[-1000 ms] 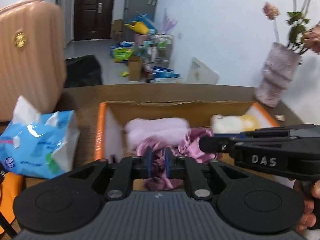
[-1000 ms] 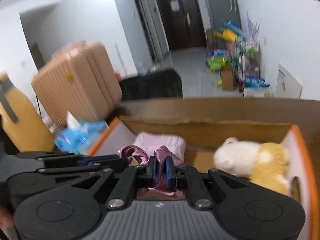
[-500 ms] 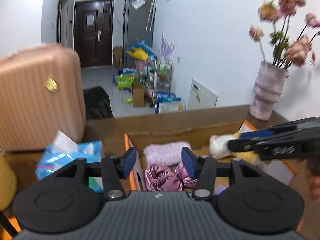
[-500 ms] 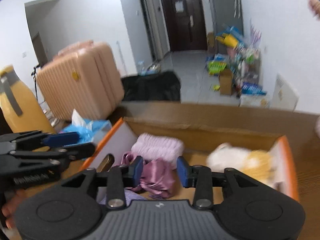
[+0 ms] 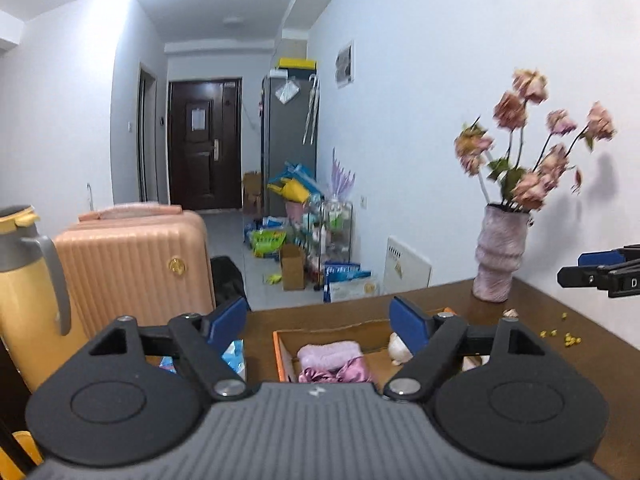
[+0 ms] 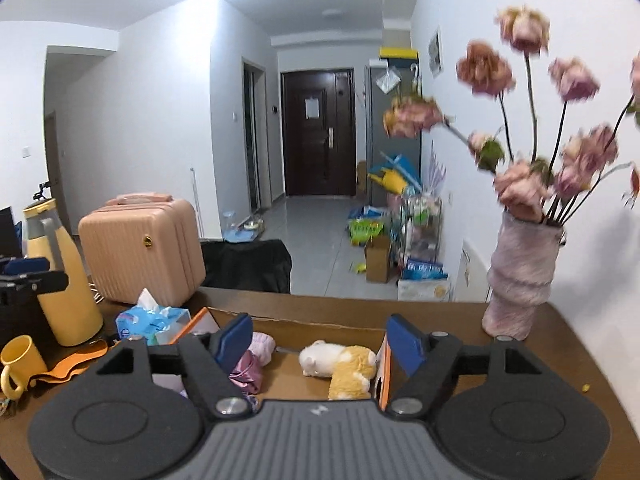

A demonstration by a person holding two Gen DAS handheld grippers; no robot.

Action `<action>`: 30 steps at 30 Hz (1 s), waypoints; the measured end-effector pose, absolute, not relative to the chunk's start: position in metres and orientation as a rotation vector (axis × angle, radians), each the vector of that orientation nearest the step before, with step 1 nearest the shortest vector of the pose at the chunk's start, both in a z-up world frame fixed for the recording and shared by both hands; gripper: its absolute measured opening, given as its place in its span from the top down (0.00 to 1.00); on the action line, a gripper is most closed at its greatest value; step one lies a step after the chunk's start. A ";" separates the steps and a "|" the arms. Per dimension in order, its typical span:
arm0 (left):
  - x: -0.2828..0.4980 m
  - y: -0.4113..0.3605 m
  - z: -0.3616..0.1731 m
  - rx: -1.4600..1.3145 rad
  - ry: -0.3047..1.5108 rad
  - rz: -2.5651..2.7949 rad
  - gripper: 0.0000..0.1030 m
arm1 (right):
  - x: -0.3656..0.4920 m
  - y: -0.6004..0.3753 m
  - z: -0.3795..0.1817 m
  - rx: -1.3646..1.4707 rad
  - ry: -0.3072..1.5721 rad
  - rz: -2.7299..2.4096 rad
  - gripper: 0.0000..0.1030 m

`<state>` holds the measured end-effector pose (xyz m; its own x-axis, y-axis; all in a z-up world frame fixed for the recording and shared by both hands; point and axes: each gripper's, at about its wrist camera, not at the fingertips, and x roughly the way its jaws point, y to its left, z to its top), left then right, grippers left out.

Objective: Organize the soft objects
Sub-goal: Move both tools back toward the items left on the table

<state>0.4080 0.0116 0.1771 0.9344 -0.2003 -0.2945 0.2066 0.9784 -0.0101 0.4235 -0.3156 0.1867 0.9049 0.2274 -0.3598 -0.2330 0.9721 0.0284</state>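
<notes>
An open cardboard box (image 5: pixel 286 354) with orange edges sits on the brown table and shows in the right wrist view (image 6: pixel 320 330) too. It holds a folded pink towel (image 5: pixel 328 354), a crumpled purple satin cloth (image 5: pixel 336 374) and a white and yellow plush toy (image 6: pixel 340 364). My left gripper (image 5: pixel 320 322) is open and empty, raised above and behind the box. My right gripper (image 6: pixel 320 338) is open and empty, also raised above the box. The right gripper's tips show at the right edge of the left wrist view (image 5: pixel 596 270).
A pink vase of dried flowers (image 6: pixel 520 280) stands at the table's far right corner. A blue tissue pack (image 6: pixel 150 320), a yellow thermos (image 6: pixel 60 276) and a yellow mug (image 6: pixel 18 360) stand left of the box. A pink suitcase (image 5: pixel 132 264) stands behind the table.
Both grippers were shut on the purple cloth in the box; they opened, let it go, and have lifted up and back from the box.
</notes>
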 end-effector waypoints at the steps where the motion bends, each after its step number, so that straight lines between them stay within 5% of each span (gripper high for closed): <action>1: 0.399 0.011 0.179 0.024 0.288 -0.205 0.19 | 0.416 -0.316 0.189 -0.019 0.356 0.240 0.24; 30: 0.147 0.045 0.088 0.031 0.150 -0.257 0.03 | 0.147 -0.279 0.078 0.012 0.211 0.290 0.08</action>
